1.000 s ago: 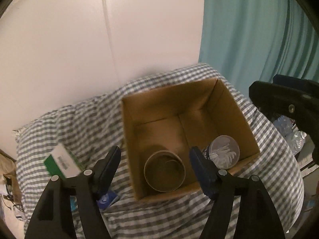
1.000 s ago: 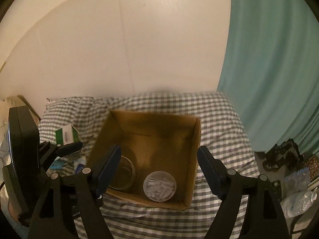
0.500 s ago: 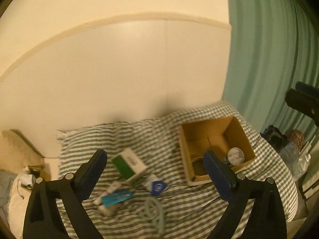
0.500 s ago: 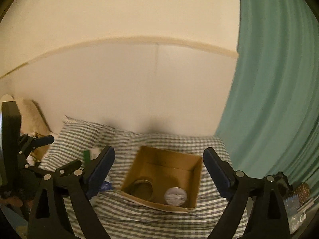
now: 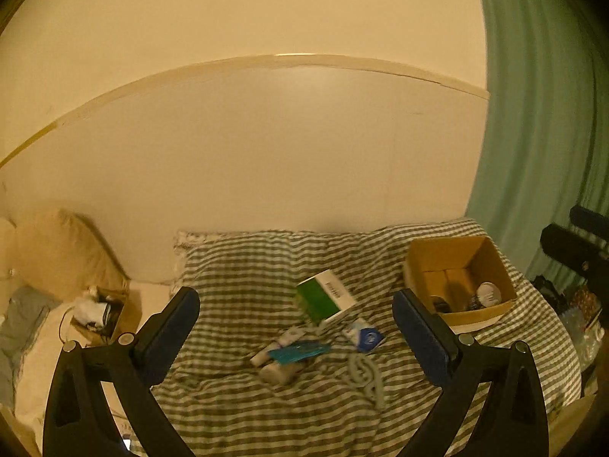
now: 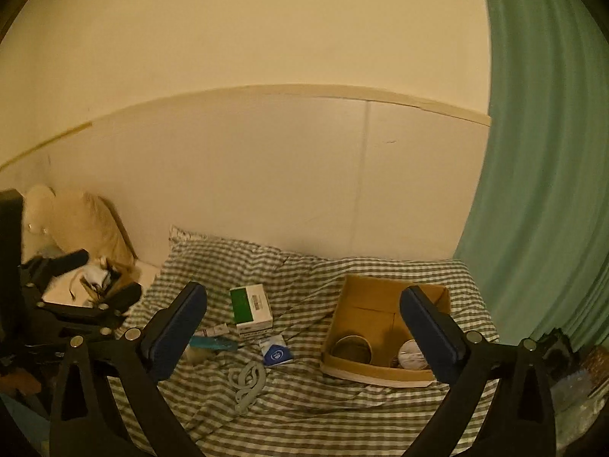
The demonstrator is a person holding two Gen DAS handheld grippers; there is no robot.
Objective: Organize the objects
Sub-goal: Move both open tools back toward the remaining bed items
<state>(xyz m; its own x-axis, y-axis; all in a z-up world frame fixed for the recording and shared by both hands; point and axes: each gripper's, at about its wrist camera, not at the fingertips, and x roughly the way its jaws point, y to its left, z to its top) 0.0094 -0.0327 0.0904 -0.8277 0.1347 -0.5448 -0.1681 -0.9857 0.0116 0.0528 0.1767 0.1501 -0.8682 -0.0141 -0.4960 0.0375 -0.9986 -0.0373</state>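
Note:
A cardboard box (image 5: 491,262) (image 6: 352,297) sits on the checked bed cover at the right, holding a round tin (image 6: 351,347) and a clear-lidded jar (image 6: 409,354). A green and white carton (image 5: 325,299) (image 6: 251,306), a blue and white packet (image 5: 363,337) (image 6: 276,350), a teal tube (image 5: 298,352) (image 6: 213,342) and a grey cord (image 5: 365,375) (image 6: 247,379) lie loose at the middle. My left gripper (image 5: 295,327) is open and empty, held high above the bed. My right gripper (image 6: 302,329) is open and empty, also far back.
A green curtain (image 6: 544,190) hangs at the right. A beige pillow (image 5: 57,251) and a small box of clutter (image 5: 101,310) sit at the left by the wall. The bed's front edge is near the grippers.
Both grippers have pulled back and up from over the cardboard box. The whole bed and the loose items have come into view. The jaws stay open.

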